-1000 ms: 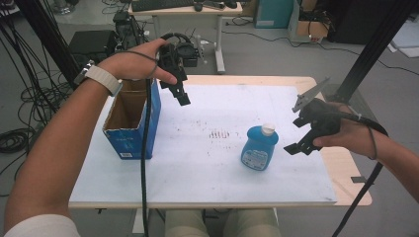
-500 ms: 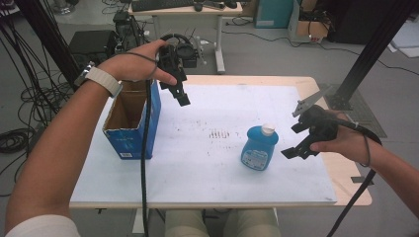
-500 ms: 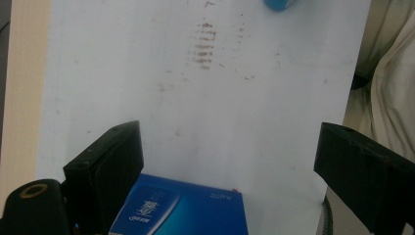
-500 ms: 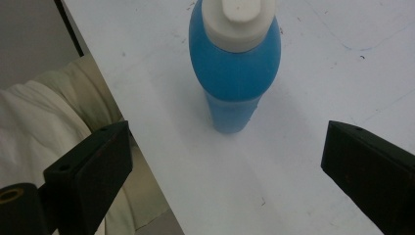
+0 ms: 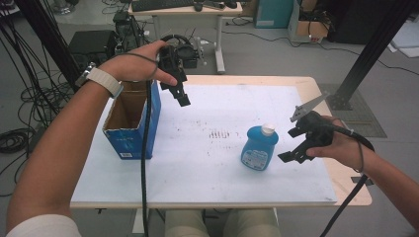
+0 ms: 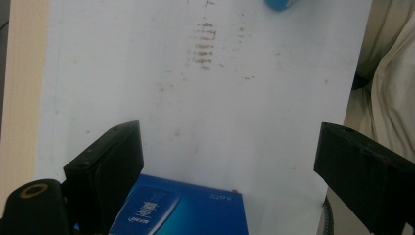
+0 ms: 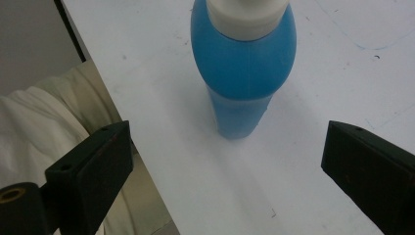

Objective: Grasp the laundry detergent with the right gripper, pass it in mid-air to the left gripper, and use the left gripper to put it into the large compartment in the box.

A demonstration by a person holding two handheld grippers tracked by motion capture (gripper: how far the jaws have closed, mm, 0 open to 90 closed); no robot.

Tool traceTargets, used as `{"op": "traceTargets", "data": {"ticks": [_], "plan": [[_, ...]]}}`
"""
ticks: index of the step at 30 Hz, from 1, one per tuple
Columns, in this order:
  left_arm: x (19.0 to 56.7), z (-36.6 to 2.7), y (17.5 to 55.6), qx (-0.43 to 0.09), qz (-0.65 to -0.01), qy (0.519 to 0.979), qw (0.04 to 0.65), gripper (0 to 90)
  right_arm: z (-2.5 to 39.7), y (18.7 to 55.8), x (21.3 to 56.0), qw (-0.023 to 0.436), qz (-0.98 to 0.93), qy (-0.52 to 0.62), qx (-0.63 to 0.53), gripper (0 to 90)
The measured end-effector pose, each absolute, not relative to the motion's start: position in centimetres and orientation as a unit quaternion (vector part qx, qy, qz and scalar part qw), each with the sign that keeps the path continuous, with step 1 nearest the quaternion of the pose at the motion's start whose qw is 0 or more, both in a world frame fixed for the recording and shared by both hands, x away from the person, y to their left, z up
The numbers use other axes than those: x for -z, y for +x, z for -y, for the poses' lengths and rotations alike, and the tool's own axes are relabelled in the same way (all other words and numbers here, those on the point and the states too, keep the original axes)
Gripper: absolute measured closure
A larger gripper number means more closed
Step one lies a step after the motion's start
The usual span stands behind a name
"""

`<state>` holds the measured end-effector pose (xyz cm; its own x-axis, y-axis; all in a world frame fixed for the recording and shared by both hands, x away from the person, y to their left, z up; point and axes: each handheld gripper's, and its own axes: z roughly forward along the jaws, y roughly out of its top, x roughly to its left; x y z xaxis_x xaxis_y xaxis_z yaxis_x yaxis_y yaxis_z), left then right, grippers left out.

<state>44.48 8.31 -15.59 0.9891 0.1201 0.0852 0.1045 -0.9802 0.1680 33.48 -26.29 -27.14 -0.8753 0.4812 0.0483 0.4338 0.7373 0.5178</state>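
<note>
Closer to the blue bottle [image 5: 258, 148] now, right hand-held gripper [image 5: 292, 148] gapes wide over smudged, perhaps ink-stained, white tabletop [image 5: 212, 163].

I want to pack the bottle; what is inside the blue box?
The blue box is open on top; brown inner walls show and nothing visible inside. Its bottom is hidden by the near wall.

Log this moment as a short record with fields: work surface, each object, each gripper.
surface: white board on a wooden table
bottle: blue bottle with white cap, upright, right of centre
box: blue cardboard box, top open, at the left edge
left gripper: left gripper raised beside the box, jaws open, holding nothing
right gripper: right gripper just right of the bottle, jaws open, not touching it
</note>
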Motion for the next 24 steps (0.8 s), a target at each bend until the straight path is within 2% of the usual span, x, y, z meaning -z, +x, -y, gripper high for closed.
{"op": "traceTargets", "data": {"ticks": [24], "plan": [[16.0,-8.5,44.5,-0.047,-0.060,0.993,0.085,11.5,26.7,32.9,29.9,0.082,-0.902,0.277,-0.322,3.9]]}}
